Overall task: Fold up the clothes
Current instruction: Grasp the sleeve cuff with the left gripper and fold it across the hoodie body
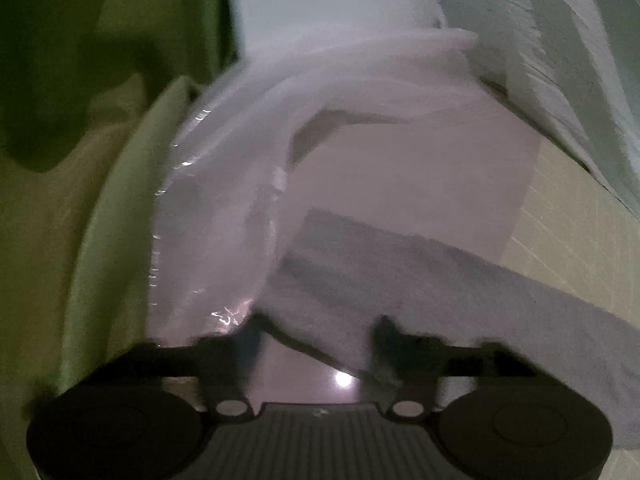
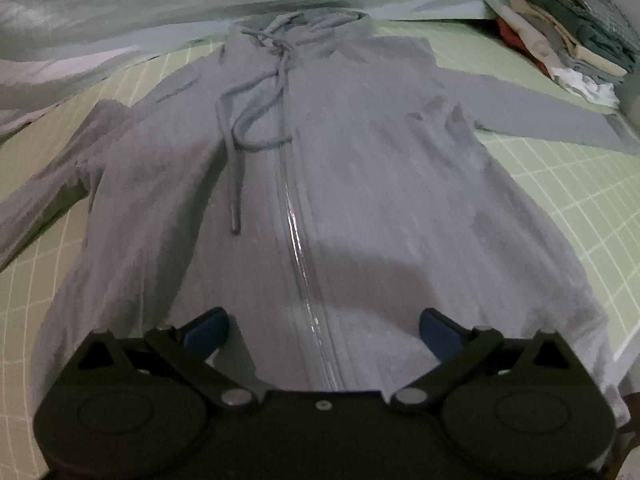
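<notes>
A grey zip-up hoodie [image 2: 360, 160] lies face up on a green grid mat [image 2: 560, 184], sleeves spread to both sides and drawstrings [image 2: 234, 184] loose on the chest. My right gripper [image 2: 324, 330] hangs open over the hem, its blue pads either side of the zipper [image 2: 296, 232], with nothing between them. The left wrist view is blurred. There, one grey sleeve [image 1: 440, 280] runs in from the right and its end lies between the fingers of my left gripper [image 1: 320, 330]. Those jaws stand narrow, with a gap still showing beside the cloth.
A stack of folded clothes [image 2: 560, 40] sits at the mat's far right corner. Pale rumpled bedding [image 2: 120, 12] lies beyond the hood. In the left wrist view a pink, shiny plastic-covered sheet [image 1: 224, 200] lies under the sleeve end, with green fabric [image 1: 100, 220] to its left.
</notes>
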Demonstrator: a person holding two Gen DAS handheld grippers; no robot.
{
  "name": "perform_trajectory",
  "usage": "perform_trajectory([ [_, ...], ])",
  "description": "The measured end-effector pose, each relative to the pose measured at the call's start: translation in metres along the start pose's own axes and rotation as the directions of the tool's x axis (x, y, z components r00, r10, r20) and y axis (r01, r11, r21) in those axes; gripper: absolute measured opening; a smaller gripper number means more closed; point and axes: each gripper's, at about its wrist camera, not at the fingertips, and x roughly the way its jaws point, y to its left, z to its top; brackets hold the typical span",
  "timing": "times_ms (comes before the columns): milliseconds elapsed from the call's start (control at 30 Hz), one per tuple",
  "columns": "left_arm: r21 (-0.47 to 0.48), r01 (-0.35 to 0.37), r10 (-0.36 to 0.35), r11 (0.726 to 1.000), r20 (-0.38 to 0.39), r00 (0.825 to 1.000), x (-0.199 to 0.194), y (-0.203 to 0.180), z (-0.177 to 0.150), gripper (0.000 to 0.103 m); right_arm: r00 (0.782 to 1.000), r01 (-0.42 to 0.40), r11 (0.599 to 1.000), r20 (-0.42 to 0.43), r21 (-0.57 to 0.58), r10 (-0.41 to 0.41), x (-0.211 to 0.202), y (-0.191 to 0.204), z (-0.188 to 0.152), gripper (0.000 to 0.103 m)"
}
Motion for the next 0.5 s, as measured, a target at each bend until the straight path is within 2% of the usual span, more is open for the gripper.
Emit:
perform_trajectory([
  [33, -0.004, 0.011, -0.011, 1.0, 0.004, 1.0, 0.0, 0.001, 0.0, 0.03, 1.0, -0.001, 1.0, -0.002, -0.001, 0.001, -0.001, -0.001, -0.002, 0.103],
  [67, -0.009, 0.022, -0.022, 1.0, 0.009, 1.0, -0.001, 0.002, 0.0, 0.014, 1.0, -0.003, 1.0, -0.003, 0.001, 0.003, -0.002, -0.002, -0.004, 0.103],
  [100, -0.014, 0.029, -0.029, 0.999, 0.013, 0.999, -0.002, 0.003, -0.001, 0.008, 1.0, -0.004, 1.0, -0.002, 0.006, 0.004, -0.002, -0.002, -0.006, 0.103],
  [500, -0.024, 0.005, -0.003, 1.0, 0.074, 0.997, -0.025, 0.022, -0.009, 0.006, 1.0, -0.014, 1.0, -0.008, 0.0, 0.014, -0.006, -0.006, -0.01, 0.103],
])
